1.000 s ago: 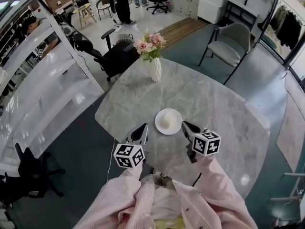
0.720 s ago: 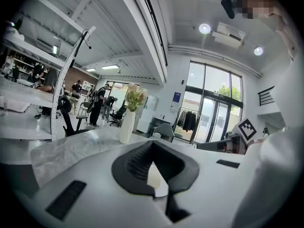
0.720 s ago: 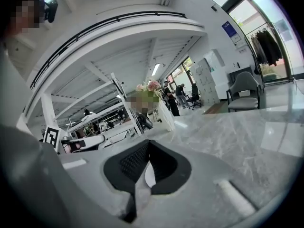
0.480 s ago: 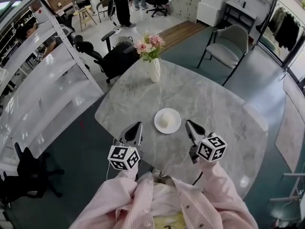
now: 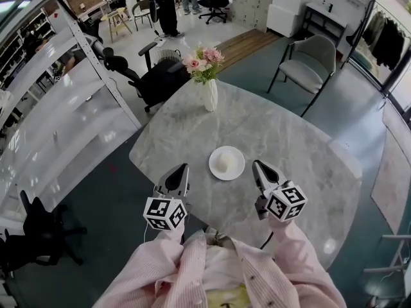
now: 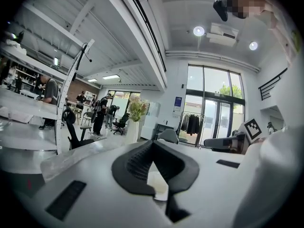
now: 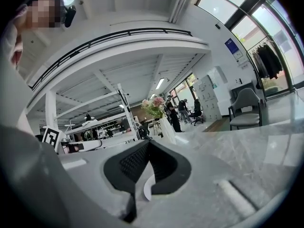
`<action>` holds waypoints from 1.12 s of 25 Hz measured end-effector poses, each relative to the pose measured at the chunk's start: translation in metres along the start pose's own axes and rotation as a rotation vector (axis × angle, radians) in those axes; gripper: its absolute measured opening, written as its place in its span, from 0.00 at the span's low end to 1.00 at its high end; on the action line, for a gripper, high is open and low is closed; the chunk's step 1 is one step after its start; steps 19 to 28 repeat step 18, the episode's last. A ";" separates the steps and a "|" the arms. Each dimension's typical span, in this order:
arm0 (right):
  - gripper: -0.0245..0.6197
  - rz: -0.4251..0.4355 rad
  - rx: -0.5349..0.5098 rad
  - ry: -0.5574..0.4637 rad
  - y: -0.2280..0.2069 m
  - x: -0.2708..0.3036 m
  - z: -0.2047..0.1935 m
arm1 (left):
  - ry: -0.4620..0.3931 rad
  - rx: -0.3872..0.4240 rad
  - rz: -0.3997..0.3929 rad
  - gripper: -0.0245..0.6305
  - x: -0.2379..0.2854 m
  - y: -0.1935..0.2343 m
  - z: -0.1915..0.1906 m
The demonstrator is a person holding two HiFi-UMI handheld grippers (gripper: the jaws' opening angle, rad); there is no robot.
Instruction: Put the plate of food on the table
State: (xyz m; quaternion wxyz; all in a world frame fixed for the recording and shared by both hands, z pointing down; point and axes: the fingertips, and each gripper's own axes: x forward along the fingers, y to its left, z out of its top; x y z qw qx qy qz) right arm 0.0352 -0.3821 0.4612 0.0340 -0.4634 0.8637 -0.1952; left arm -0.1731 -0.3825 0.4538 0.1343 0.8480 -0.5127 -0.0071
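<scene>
A small white plate (image 5: 227, 163) holding a pale round piece of food rests on the round marble table (image 5: 295, 140), near its front edge. My left gripper (image 5: 182, 169) hovers just left of the plate, jaws shut and empty. To the plate's right, my right gripper (image 5: 259, 165) is also shut with nothing in it. Neither touches the plate. In the left gripper view the left gripper (image 6: 152, 144) has its tips together, and the plate (image 6: 156, 184) shows in the gap below them. A sliver of the plate (image 7: 148, 189) shows below the right gripper (image 7: 148, 141) in the right gripper view.
A white vase (image 5: 209, 94) of pink flowers stands at the table's far edge. White shelving (image 5: 58, 108) runs along the left, with a black office chair (image 5: 151, 76) beyond the table. A grey chair (image 5: 311, 59) sits at the far right. People stand at the back.
Both grippers have drawn back from the plate toward the person and a little apart. The plate stays put on the table.
</scene>
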 end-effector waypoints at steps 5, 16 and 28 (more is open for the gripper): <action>0.05 -0.002 -0.018 0.003 -0.001 0.000 -0.001 | 0.000 0.001 0.006 0.03 0.000 0.003 0.001; 0.05 -0.016 -0.022 -0.002 -0.008 0.000 -0.001 | 0.004 -0.003 0.018 0.03 0.004 0.007 -0.002; 0.05 -0.017 -0.024 -0.001 -0.011 0.002 -0.001 | 0.007 -0.004 0.022 0.03 0.006 0.009 -0.004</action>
